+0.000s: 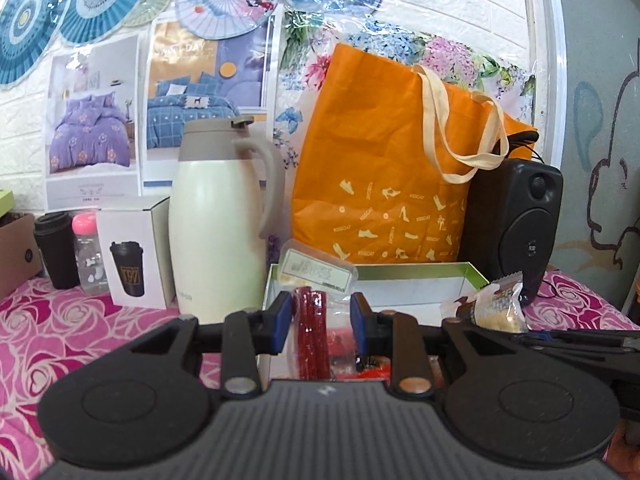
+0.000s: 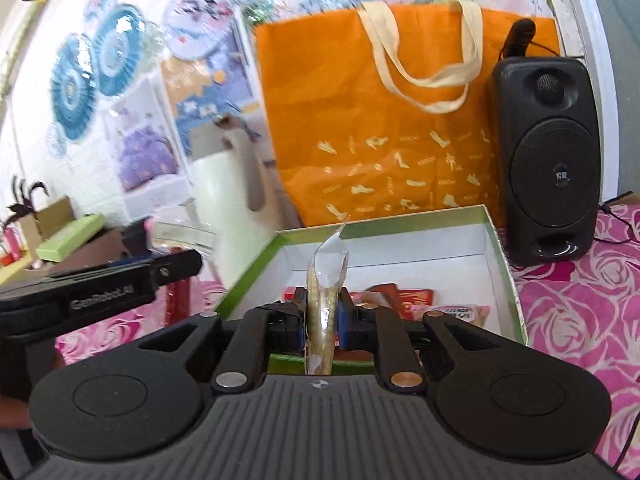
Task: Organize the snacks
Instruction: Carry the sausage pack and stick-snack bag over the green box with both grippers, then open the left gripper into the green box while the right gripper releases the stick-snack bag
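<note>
Right gripper [image 2: 322, 316], nearest the lens: jaws drawn in tight on a clear snack packet [image 2: 325, 300] of pale yellow pieces, gripped edge-on, its crimped top standing up between the blue pads. It hangs over the near part of the box.

Left gripper [image 1: 320, 320]: jaws partly apart, with a clear pack of red sticks [image 1: 311, 334] standing in the gap. Neither pad visibly touches the pack, so whether it is held cannot be told. The same gripper shows at the left edge of the right wrist view, blurred.

Ahead of both tools, largest first:
- Orange tote bag [image 2: 376, 120], cream handles, against the wall behind the box.
- White-lined box with green rim [image 2: 504, 264], open, directly ahead; red and pink packets [image 2: 416, 298] lie on its floor just beyond the right gripper.
- Cream jug [image 1: 216, 224], ahead-left of the left gripper, beside the box.
- Black speaker [image 2: 548, 160], ahead-right, just past the box's far right corner.
- White carton [image 1: 134, 256] printed with a black cup, left of the jug.
- Flat clear tray with a label [image 1: 316, 270], tilted, above the red sticks.

All on a pink rose-print cloth [image 2: 580, 320].
</note>
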